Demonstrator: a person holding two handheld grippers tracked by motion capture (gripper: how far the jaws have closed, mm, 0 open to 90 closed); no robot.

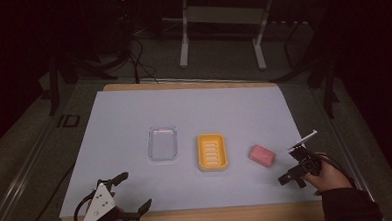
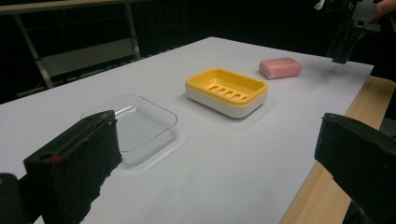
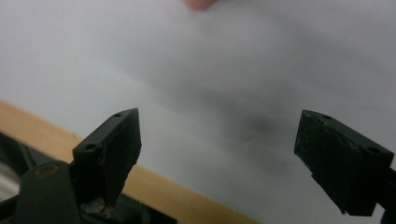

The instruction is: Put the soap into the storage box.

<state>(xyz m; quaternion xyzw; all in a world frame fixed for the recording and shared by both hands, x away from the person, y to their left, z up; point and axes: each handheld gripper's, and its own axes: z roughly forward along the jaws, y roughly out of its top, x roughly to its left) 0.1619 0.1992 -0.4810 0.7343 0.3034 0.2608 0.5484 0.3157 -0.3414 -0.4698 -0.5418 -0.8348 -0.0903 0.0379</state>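
A pink bar of soap (image 1: 262,155) is seen lying flat on the white sheet (image 1: 184,111) that covers the wooden bench (image 1: 198,216), toward the right side of the high view. The right tool (image 1: 297,161) is held just to the right of the soap, near it but apart from it, by a hand (image 1: 331,174) in a dark sleeve; in the right gripper view its jaws are spread wide with nothing between them, over the sheet near the bench's wooden edge. To the left of the soap, a yellow soap dish (image 1: 212,151) with a slotted floor and a white base is set upright, and a clear plastic lid (image 1: 163,143) is laid beside that, farther left; the three are lined up in a row, none touching another. The left tool (image 1: 132,193) is held at the near left corner of the sheet, well apart from the row, its jaws parted widely and empty.
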